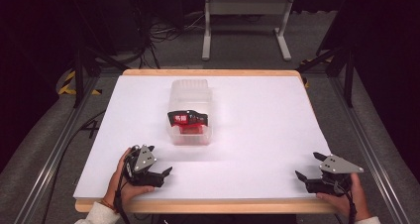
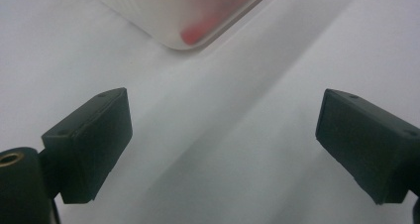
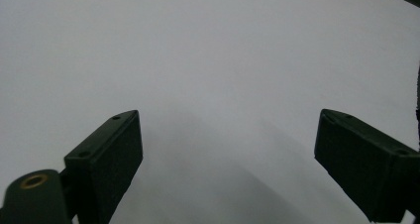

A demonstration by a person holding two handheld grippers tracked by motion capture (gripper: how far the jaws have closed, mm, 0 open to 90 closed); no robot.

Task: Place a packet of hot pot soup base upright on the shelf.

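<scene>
Clear plastic tub [image 1: 190,112] mid-table [image 1: 257,130] holds a red-and-black packet [image 1: 188,120] — left gripper [image 1: 159,170] near it, right gripper [image 1: 309,165] well apart, both released; the left gripper view catches the tub's corner.

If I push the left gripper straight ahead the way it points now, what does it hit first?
Probably the clear plastic container: its corner sits just ahead of the open left gripper, slightly off-centre, with bare white table between. Depth is hard to judge.

A white worktop [image 1: 257,130] edged in pale wood stands on grey carpeted floor [image 1: 44,135]. Beyond the worktop, a grey metal stand [image 1: 246,8] and tangled cables [image 1: 168,33] sit in darkness.
</scene>
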